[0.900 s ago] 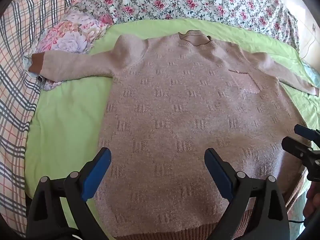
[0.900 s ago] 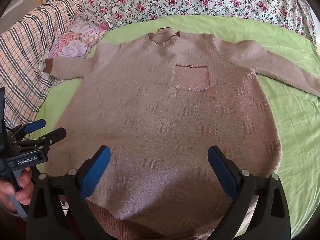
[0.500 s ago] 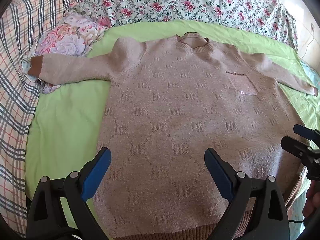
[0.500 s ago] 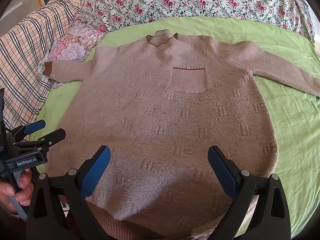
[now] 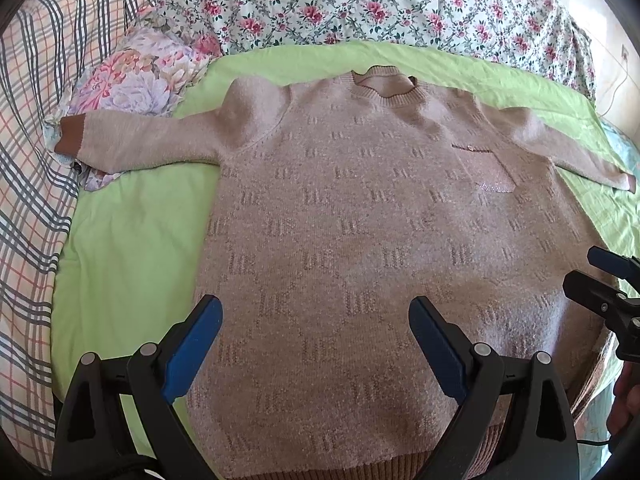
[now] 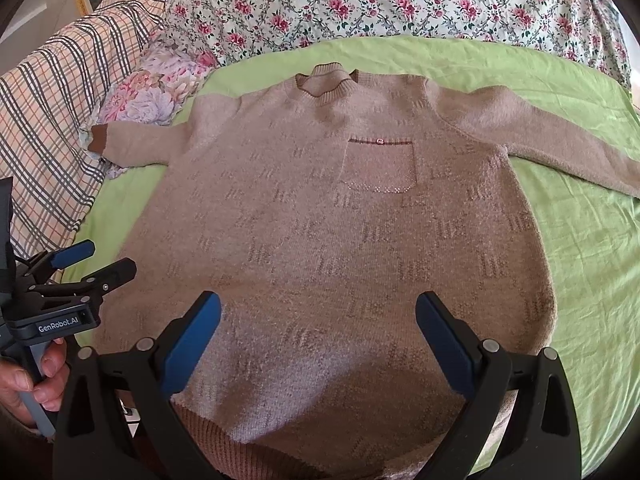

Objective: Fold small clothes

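Note:
A beige knit sweater point(image 5: 360, 220) lies flat, face up, on a green sheet point(image 5: 132, 240), sleeves spread to both sides, collar at the far end. It also shows in the right wrist view point(image 6: 320, 240), with a chest pocket point(image 6: 378, 168). My left gripper point(image 5: 314, 324) is open and empty, hovering over the sweater's lower body near the hem. My right gripper point(image 6: 318, 320) is open and empty over the lower body too. Each gripper shows at the edge of the other's view: the right one point(image 5: 604, 276), the left one point(image 6: 90, 260).
A plaid blanket point(image 5: 28, 160) lies along the left. A floral quilt point(image 5: 360, 4) runs across the far side, with a flowered pillow point(image 5: 136, 76) under the left cuff point(image 5: 72, 136). The ribbed hem point(image 6: 224, 440) hangs at the near bed edge.
Both views have drifted slightly back and up, so the sweater sits a little lower in frame. The sweater has not moved and both grippers stay open.

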The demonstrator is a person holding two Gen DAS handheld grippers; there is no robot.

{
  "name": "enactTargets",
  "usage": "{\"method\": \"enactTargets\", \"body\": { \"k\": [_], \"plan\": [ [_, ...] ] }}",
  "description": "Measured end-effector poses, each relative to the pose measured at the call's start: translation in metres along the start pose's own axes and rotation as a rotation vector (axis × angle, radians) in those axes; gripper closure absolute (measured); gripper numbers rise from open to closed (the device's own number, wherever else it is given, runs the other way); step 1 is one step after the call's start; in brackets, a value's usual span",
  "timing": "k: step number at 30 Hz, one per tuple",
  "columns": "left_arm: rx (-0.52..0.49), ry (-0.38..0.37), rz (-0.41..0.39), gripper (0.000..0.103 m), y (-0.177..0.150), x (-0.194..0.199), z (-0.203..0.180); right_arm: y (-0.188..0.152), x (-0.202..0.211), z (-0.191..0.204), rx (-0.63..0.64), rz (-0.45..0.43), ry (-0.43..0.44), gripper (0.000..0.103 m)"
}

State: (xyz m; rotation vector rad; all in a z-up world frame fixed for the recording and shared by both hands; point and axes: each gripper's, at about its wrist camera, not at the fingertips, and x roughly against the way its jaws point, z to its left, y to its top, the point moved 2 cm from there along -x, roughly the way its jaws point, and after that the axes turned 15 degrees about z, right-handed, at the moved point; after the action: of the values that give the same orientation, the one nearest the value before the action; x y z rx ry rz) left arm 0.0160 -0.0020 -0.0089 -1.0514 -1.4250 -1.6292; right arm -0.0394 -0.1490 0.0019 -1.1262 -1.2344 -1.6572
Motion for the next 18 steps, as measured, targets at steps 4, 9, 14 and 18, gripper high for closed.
{"method": "enactTargets", "body": {
  "k": [4, 9, 14, 18],
  "plan": [
    [0.010, -0.017, -0.049, 0.008, 0.002, 0.002, -0.001, 0.001, 0.000, 0.000, -0.003, -0.003, 0.009, 0.005],
    [-0.012, 0.003, -0.057, 0.008, 0.005, 0.003, -0.005, 0.005, -0.001, -0.002, -0.009, 0.021, 0.010, 0.005],
    [-0.016, 0.003, -0.061, 0.008, 0.009, 0.004, -0.005, 0.007, 0.000, 0.001, 0.033, -0.036, -0.051, 0.005],
    [-0.020, 0.009, -0.062, 0.008, 0.011, 0.004, -0.005, 0.009, 0.000, 0.002, 0.037, -0.060, -0.039, 0.005]
  ]
}}
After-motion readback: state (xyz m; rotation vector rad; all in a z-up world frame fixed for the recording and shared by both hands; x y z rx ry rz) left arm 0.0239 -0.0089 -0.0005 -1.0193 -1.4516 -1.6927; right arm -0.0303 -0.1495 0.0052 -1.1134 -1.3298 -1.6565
